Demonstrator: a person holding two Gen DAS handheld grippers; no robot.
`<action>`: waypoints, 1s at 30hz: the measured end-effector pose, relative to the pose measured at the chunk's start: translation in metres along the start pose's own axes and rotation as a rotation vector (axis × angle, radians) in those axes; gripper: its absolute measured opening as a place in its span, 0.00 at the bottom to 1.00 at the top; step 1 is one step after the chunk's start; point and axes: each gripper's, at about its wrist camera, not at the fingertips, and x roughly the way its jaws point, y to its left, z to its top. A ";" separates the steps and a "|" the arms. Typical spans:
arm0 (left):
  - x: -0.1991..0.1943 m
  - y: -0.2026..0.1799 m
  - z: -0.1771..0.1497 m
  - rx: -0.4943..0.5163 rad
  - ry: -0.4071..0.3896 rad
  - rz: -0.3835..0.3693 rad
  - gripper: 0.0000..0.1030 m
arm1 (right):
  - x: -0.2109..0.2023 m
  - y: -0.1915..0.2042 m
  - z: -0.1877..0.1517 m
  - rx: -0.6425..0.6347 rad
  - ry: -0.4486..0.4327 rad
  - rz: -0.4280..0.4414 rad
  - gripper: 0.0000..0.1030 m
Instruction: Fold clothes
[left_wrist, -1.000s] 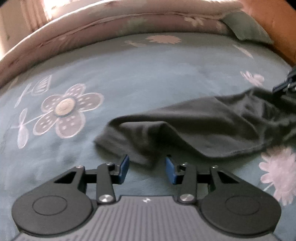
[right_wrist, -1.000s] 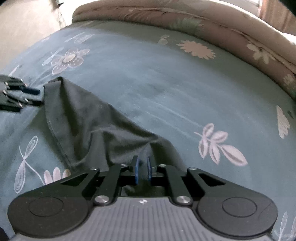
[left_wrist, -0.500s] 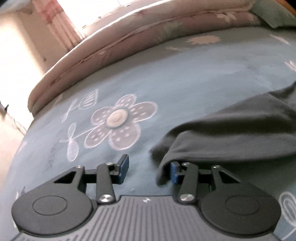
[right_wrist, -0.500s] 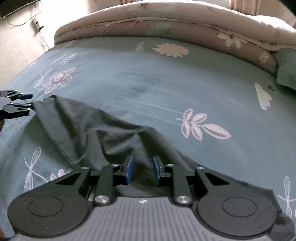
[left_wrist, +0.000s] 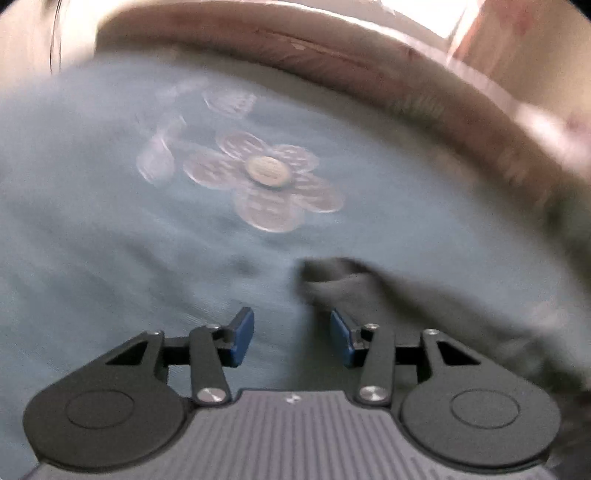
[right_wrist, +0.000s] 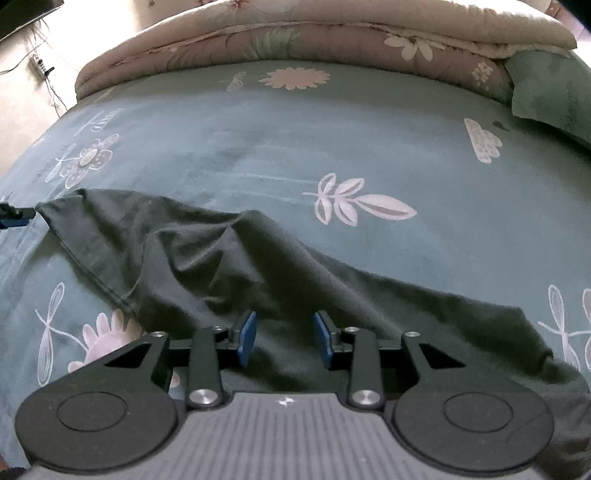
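Observation:
A dark grey garment lies stretched in a long crumpled band across the blue-green flowered bed sheet. My right gripper hovers over its near edge. Its jaws are opening, and the cloth lies below them without the blue pads pressing on it. The left wrist view is blurred. In it my left gripper is open over bare sheet, with the garment's end just beyond its right finger. The left gripper's fingertips also show in the right wrist view, next to the garment's far left corner.
A folded pink-brown flowered quilt runs along the bed's far side, and a green pillow lies at its right end. Pale floor with a power strip and cable shows past the bed's left edge.
My right gripper's jaws have parted and let go of the fold they pinched, and the garment has spread flatter. My left gripper rolled and slid left, so the garment's end now sits right of its fingers.

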 end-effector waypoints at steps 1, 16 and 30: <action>0.001 0.005 -0.002 -0.070 0.006 -0.070 0.48 | 0.000 0.000 -0.001 0.004 0.001 0.003 0.39; 0.087 0.042 -0.006 -0.466 -0.008 -0.377 0.54 | 0.010 0.010 0.001 0.003 0.023 0.022 0.43; 0.046 -0.011 0.037 -0.132 -0.152 -0.198 0.02 | 0.013 0.000 -0.007 0.006 0.039 -0.010 0.43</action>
